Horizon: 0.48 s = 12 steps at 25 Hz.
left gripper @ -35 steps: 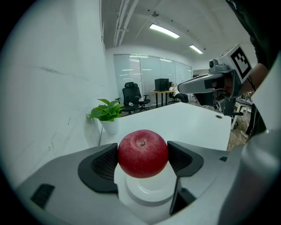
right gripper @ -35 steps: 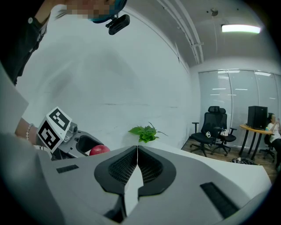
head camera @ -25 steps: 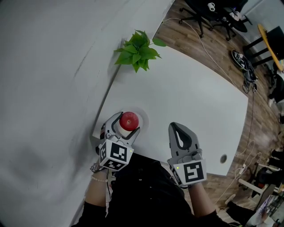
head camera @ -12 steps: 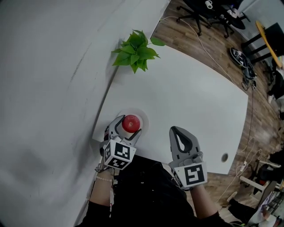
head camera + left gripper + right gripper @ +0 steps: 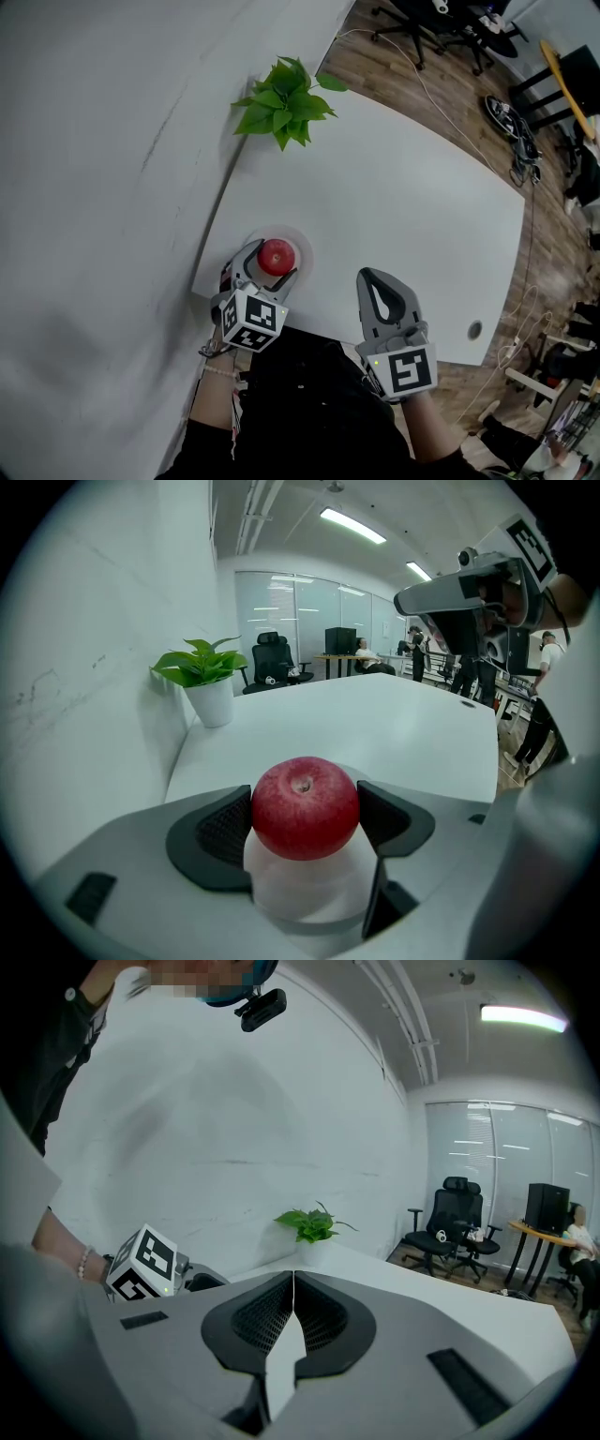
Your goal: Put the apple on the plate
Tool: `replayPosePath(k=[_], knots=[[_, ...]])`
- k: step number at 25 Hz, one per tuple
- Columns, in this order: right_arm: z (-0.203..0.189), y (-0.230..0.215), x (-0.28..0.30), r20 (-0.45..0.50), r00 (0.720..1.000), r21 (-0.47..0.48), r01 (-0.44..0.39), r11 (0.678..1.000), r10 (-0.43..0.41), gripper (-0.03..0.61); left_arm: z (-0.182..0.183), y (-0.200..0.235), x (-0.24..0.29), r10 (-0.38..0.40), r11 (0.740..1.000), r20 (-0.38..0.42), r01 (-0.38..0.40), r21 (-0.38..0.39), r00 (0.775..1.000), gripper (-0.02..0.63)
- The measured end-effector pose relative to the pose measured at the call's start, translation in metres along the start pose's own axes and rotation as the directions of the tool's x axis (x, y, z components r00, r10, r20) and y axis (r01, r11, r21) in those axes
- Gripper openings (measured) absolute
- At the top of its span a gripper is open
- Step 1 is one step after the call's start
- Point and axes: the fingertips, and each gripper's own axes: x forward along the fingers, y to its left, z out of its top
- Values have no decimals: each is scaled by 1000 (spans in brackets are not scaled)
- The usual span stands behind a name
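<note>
The left gripper point(image 5: 269, 267) has its jaws pinching the apple point(image 5: 305, 806): the dark pads point(image 5: 217, 834) press on the red skin at 9 and 3 o'clock, and the stem dimple faces up. Directly under the apple lies the white plate point(image 5: 302, 897); whether the fruit touches it cannot be told. In the head view the plate's rim shows round the apple from about 12 to 4 o'clock, and the plate lies close to the table's point(image 5: 403, 206) near left corner, beside the wall point(image 5: 94, 187). The marker cube of the left gripper sits at 7 o'clock from the apple, with the person's wrist and a bead bracelet point(image 5: 217, 372) behind it. The right gripper point(image 5: 292, 1288) has its jaws pressed together with nothing between them; in the head view it is at 4 o'clock from the apple, well apart from the plate and over the table's near edge. A leafy plant point(image 5: 281, 103) in a white pot stands at 12 o'clock from the apple, at the table's far left against the wall. Office chairs point(image 5: 422, 23) stand on the wooden floor point(image 5: 375, 66) at about 1 o'clock, beyond the table.
</note>
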Motion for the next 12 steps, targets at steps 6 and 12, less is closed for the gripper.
replayPosePath(k=[6, 12], knots=[[-5, 0, -3, 5, 1000, 4, 0, 1000, 0, 41, -4, -2, 2, -6, 1000, -1, 6, 17, 1000, 367], [-11, 0, -7, -18, 1000, 26, 16, 1000, -16, 41, -4, 0, 2, -2, 999, 13, 3, -40, 1000, 368]])
